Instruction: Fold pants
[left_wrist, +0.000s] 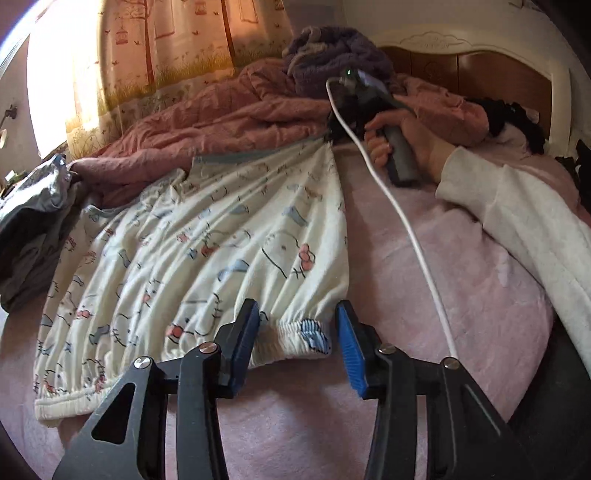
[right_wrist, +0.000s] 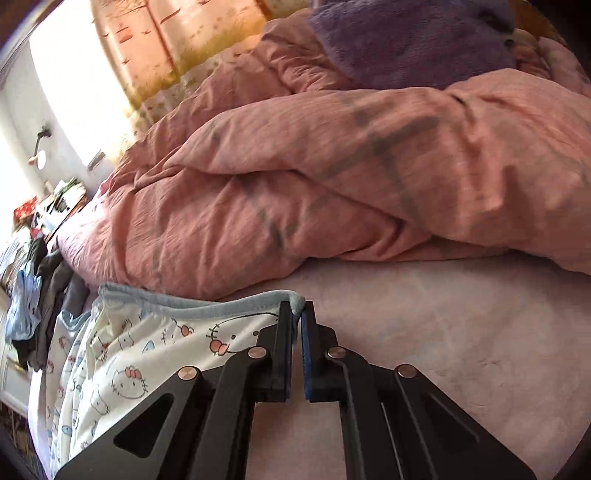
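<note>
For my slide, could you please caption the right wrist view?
Right gripper clamps the blue waistband corner of cartoon-print pants on a pink bed.

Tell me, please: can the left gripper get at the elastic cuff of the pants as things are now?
Probably yes. The left gripper is open, its fingers straddling the elastic cuff of the pants on the bed sheet. Nothing lies between them.

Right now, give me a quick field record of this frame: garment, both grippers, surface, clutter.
garment: Hello Kitty print pants, spread on the pink bed sheet
left gripper: open, straddling the elastic cuff
right gripper: shut on the blue waistband
behind: pink duvet, purple blanket
left edge: pile of dark clothes
</note>
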